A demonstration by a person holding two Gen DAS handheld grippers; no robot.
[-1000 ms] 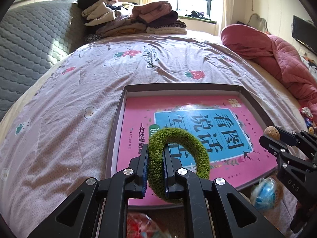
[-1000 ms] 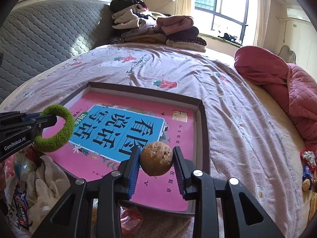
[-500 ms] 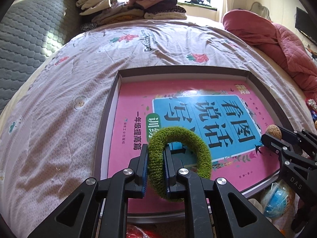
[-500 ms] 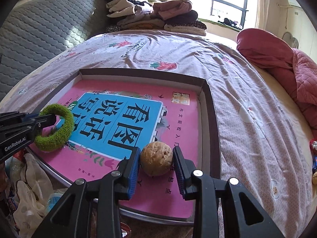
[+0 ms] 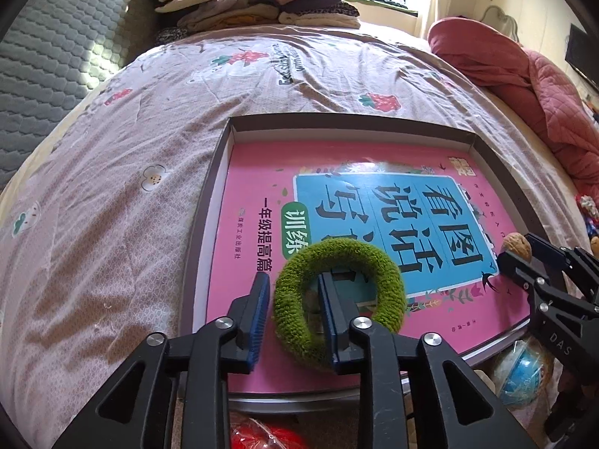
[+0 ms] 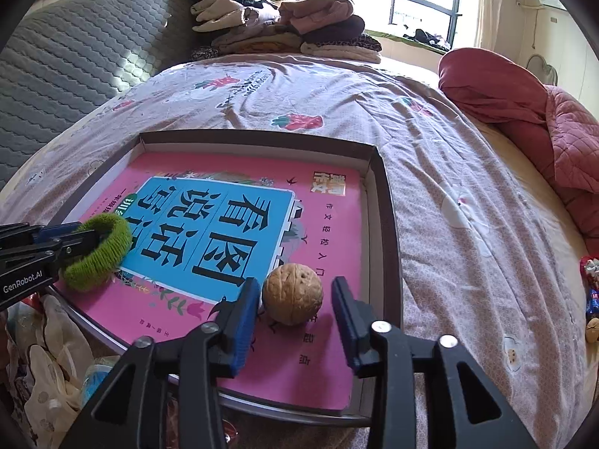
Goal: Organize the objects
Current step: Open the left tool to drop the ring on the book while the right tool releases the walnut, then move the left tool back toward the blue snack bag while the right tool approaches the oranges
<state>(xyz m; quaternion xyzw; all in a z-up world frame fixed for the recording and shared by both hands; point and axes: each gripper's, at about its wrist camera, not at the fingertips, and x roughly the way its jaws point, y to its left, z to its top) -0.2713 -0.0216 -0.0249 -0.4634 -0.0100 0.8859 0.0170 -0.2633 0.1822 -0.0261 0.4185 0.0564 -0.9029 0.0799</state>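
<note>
A shallow brown tray (image 5: 221, 149) lies on the bed and holds a pink book (image 5: 262, 172). My left gripper (image 5: 294, 305) is open; a fuzzy green ring (image 5: 374, 262) rests on the book, its left side between the fingers. My right gripper (image 6: 295, 301) is open; a walnut (image 6: 292, 293) sits on the book (image 6: 329, 232) between its fingers, apart from both pads. The ring (image 6: 108, 247) and left gripper (image 6: 56, 241) show at the left of the right wrist view. The walnut (image 5: 516, 245) and right gripper (image 5: 524, 252) show at the right of the left wrist view.
The tray (image 6: 385, 187) lies on a floral bedsheet (image 6: 299, 86). Folded clothes (image 6: 277, 26) are piled at the bed's far end. A red quilt (image 6: 524, 112) lies at the right. Bags and small toys (image 5: 520, 378) sit below the tray's near edge.
Both grippers lowered onto the book and opened. The green ring and the walnut were let go and now rest on the pink book.
</note>
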